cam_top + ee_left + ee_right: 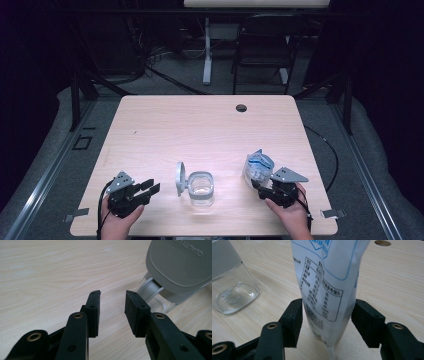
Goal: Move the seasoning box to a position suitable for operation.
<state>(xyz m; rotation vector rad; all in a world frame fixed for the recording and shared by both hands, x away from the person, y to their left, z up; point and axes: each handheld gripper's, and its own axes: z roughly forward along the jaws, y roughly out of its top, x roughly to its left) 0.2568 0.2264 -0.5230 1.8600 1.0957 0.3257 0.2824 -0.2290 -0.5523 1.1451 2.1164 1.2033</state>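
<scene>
Left gripper (pixel 150 188) at near left corner of table (pixel 200 125), jaws apart, nothing between; in left gripper view only bare wood in the gap (pixel 112 307). Held in left hand (pixel 117 222), cable trailing off the near edge. Just ahead and to the right of its tips: clear jar (pixel 201 189), upright, open. Grey hinged lid (pixel 181 178) flipped up on the jar's left side, standing on edge, facing the left gripper; lid (pixel 180 265) close beyond the right jaw in left gripper view, embossed lettering readable, not touched.

Right gripper (pixel 257 184) at near right, held in right hand (pixel 290 212), grey plate on top. Jaws spread wide, either side of white-and-blue pouch (pixel 257 167). In right gripper view pouch (pixel 327 290) upright between the pads, printed table facing camera, bottom seam on the wood; left pad just beside or brushing it, small gap at right pad (pixel 367 322). No squeeze visible, so released, not clamped. Jar (pixel 229 282) off to the left of the right gripper, well apart from pouch, empty apart from glare.

Farther out: round cable hole (pixel 241 107) near far edge of table. Beyond table: folding chair (pixel 262 47), white desk leg (pixel 207 50), dark floor.
</scene>
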